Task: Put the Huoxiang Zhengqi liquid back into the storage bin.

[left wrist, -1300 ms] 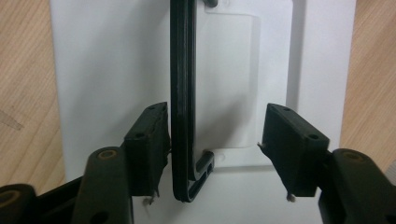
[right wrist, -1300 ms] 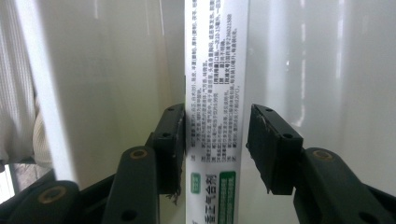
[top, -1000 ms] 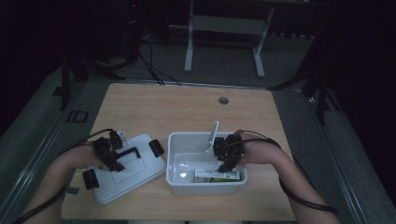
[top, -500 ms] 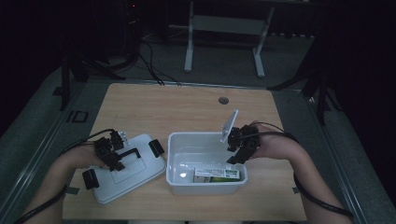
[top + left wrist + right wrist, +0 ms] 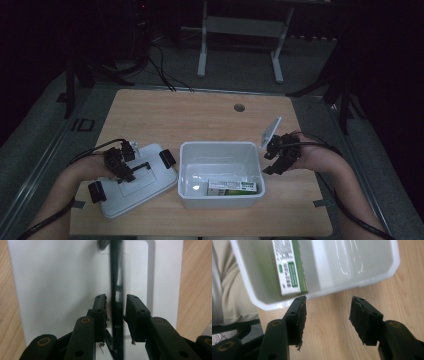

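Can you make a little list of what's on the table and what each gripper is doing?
table: wooden table
box: white box, open, middle of table
in box: green and white carton
lid: white lid, flat, left of box
left gripper: jaws just closing around the lid's black handle
right gripper: empty, jaws just opening, right of box

High view: looking forward and down over the table (image 5: 210,112).
Gripper views: riding close, facing downward.
Shared: right and high views both showing the white bin (image 5: 362,277) (image 5: 220,150).
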`<state>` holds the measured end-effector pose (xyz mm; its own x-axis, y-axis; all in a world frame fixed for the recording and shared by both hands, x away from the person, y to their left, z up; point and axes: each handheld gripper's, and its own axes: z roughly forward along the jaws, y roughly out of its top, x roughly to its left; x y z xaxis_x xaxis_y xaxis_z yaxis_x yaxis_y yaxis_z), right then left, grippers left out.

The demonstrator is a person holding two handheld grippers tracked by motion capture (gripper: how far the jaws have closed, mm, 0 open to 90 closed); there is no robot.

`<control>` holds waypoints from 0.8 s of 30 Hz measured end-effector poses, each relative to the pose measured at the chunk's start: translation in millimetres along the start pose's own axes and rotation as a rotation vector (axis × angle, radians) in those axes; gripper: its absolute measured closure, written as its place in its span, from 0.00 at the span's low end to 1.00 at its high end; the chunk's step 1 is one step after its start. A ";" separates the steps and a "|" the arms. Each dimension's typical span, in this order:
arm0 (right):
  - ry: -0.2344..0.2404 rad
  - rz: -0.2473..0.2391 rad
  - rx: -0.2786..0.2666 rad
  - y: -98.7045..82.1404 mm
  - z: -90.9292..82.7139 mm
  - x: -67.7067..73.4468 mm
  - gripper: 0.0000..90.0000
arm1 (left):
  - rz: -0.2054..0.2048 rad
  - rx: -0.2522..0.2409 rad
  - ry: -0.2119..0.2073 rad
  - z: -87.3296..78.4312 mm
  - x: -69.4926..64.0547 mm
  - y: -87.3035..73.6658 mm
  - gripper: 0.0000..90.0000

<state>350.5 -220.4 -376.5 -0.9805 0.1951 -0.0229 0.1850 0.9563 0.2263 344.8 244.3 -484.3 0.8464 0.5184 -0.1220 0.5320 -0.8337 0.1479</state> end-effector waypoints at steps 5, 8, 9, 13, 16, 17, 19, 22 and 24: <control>-0.010 0.037 -0.003 -15.9 13.4 -7.1 0.43 | -0.001 -0.007 0.006 0.5 0.6 0.4 0.85; -0.012 0.075 0.015 -23.6 21.7 -10.6 0.41 | 0.001 0.002 0.010 1.4 1.2 0.5 0.87; -0.003 0.084 0.020 -25.5 24.4 -11.4 0.39 | -0.007 -0.004 0.008 1.7 1.5 0.4 0.88; 0.010 0.098 0.030 -32.4 35.1 -13.7 0.30 | -0.014 -0.008 0.010 1.8 2.3 0.3 0.91; -0.010 0.110 0.037 -35.3 39.9 -15.3 0.27 | -0.021 -0.011 0.016 1.1 4.2 -0.4 0.92; -0.012 0.120 0.043 -39.2 45.7 -17.0 0.23 | -0.028 -0.012 0.009 1.3 5.6 -1.9 0.93; -0.005 0.126 0.052 -44.4 51.4 -18.8 0.22 | -0.029 -0.019 0.005 1.3 6.1 -2.8 0.93; -0.006 0.135 0.069 -49.8 57.2 -21.0 0.20 | -0.030 -0.030 -0.001 1.1 7.4 -4.3 0.93; 0.003 0.121 0.084 -57.9 66.4 -21.8 0.18 | -0.028 -0.029 -0.004 0.6 7.4 -4.9 0.93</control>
<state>365.6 -265.5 -453.7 -0.9510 0.3092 0.0022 0.3062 0.9408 0.1452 348.4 252.1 -486.6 0.8313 0.5402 -0.1308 0.5557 -0.8131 0.1732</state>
